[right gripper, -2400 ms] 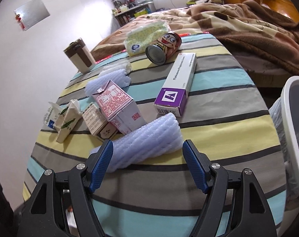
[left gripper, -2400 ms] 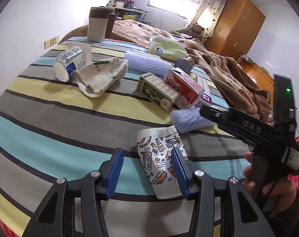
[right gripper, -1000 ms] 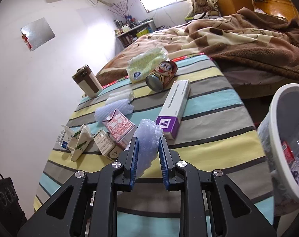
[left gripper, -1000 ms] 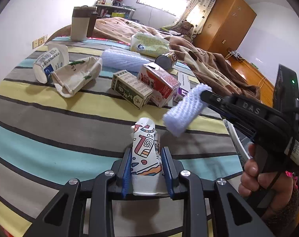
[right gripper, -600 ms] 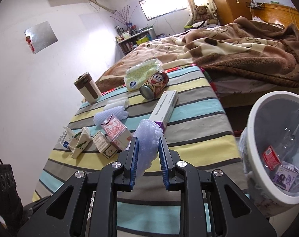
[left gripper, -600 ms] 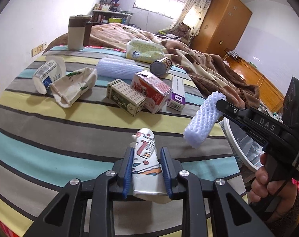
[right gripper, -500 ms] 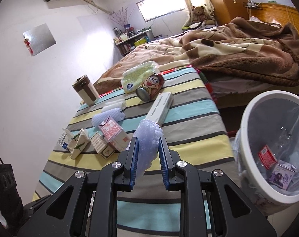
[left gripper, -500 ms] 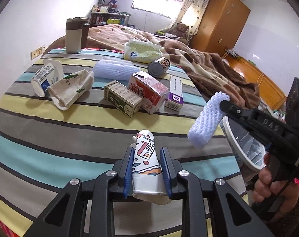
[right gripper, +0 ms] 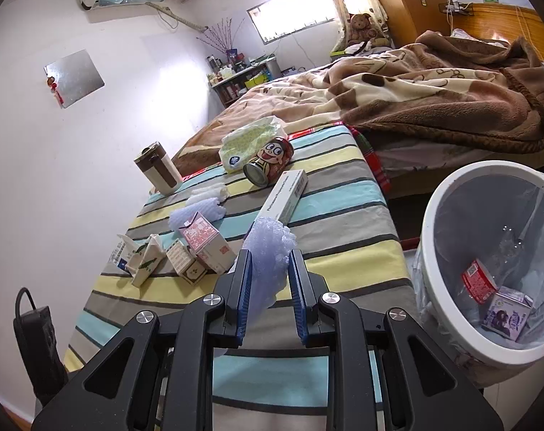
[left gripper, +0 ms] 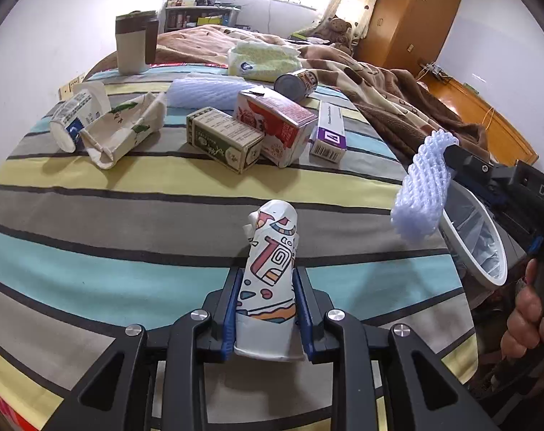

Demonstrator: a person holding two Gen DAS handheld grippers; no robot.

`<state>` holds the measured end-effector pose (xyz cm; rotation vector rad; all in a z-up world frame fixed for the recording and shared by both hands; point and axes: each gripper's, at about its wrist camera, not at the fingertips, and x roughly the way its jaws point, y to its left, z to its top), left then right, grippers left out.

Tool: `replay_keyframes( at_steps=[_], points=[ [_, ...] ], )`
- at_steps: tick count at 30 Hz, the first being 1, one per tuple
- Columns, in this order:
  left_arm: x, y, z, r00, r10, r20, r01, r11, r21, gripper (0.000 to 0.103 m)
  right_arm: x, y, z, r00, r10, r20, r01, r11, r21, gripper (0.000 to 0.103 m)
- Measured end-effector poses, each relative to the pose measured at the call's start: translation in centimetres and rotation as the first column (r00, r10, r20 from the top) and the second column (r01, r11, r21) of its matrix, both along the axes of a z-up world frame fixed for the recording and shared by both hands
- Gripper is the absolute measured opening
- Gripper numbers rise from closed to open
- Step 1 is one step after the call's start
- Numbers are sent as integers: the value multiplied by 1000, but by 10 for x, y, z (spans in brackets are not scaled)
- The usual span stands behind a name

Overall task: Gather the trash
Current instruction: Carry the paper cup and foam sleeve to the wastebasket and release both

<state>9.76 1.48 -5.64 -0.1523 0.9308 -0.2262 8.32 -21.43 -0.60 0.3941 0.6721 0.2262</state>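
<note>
- Left gripper (left gripper: 266,310) clamped on a crushed patterned paper cup (left gripper: 270,251), jaws narrow and pressing both flanks, cup poking forward and up, clear of the striped table (left gripper: 110,215).
- Right gripper (right gripper: 268,296) squeezed tight on a pale blue foam net sleeve (right gripper: 268,248), jaws nearly together because the mesh collapses under the grip.
- Both loads lifted off the cloth, probably so both go to the bin in one trip.
- White bin (right gripper: 433,215) standing just beside the table's edge, low and to the right in the right wrist view, lined with a clear bag; mouth open towards the carried sleeve, sleeve not yet over the rim.
- Two small cartons visible in the bin already: one red (right gripper: 478,280), one purple (right gripper: 507,312).
- Count left on the table: two more foam sleeves (right gripper: 196,213), one cartoon can (right gripper: 270,161) on its side, one long purple-ended box (right gripper: 284,194), two cartons side by side, green (left gripper: 223,138) and red (left gripper: 275,124).
- Also one flattened paper cup (left gripper: 123,129), one white tub (left gripper: 74,115) tipped over, one tissue pack (left gripper: 261,57), one upright travel mug (left gripper: 132,43).
- Mug and tissues probably not trash, hence parked at the far end.
</note>
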Motion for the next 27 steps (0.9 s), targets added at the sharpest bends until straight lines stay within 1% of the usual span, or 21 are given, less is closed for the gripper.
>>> replay_keyframes(
  at_steps=[7, 10, 13, 17, 20, 27],
  points=[
    [-3, -20, 20, 997, -43, 59, 44, 999, -18, 28, -10, -21, 8, 999, -42, 27, 42, 999, 1, 22],
    [-1, -38, 34, 992, -75, 100, 77, 997, -16, 28, -15, -37, 13, 996, -75, 43, 76, 997, -11, 22],
    [1, -55, 44, 987, -111, 120, 115, 993, -22, 28, -18, -53, 16, 993, -106, 50, 107, 994, -14, 22],
    [10, -89, 55, 972, -181, 148, 188, 982, -34, 28, -22, -73, 20, 987, -146, 60, 149, 988, -37, 22],
    [15, -114, 61, 961, -224, 162, 231, 972, -31, 28, -25, -90, 20, 980, -189, 62, 193, 979, -70, 22],
    [29, -168, 68, 935, -310, 174, 320, 947, -31, 28, -26, -121, 14, 963, -266, 46, 270, 952, -145, 22]
  ],
)
